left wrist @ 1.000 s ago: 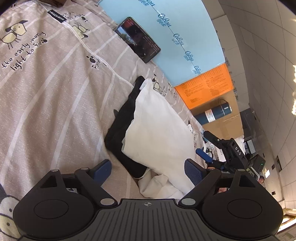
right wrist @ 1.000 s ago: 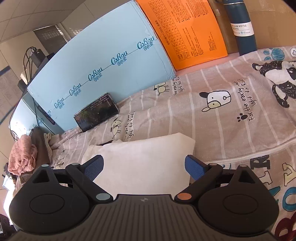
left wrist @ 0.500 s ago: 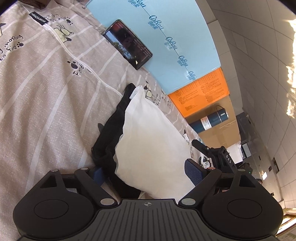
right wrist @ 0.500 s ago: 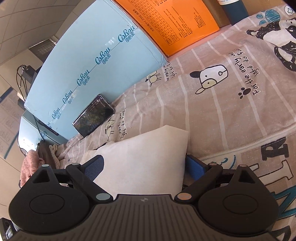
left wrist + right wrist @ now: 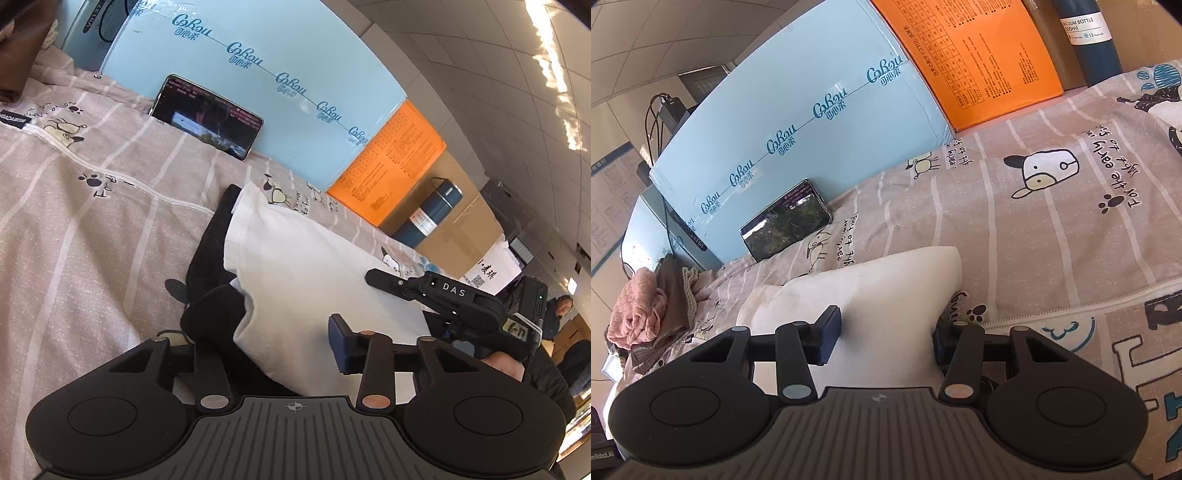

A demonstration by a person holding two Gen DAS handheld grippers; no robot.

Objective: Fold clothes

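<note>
A folded white garment (image 5: 314, 266) lies on a black garment (image 5: 214, 280) on the patterned bedsheet (image 5: 85, 221). My left gripper (image 5: 273, 347) is closed in on the near edge of both layers; its left finger is hidden under the black cloth, the right blue pad (image 5: 338, 345) presses the white cloth. My right gripper (image 5: 882, 336) is closed in on the white garment's (image 5: 871, 284) near end, cloth bunched between its blue pads (image 5: 829, 332). The right gripper also shows in the left wrist view (image 5: 443, 295).
A phone (image 5: 207, 116) leans on a light blue box (image 5: 277, 74) at the back, beside an orange box (image 5: 391, 162) and a dark blue vacuum bottle (image 5: 430, 214). Pink and brown clothes (image 5: 646, 314) are piled at the far left. A person (image 5: 561, 306) sits at right.
Both grippers moved forward onto the stacked garments and narrowed from wide open onto the cloth. The cloth edges now bunch between the pads.
</note>
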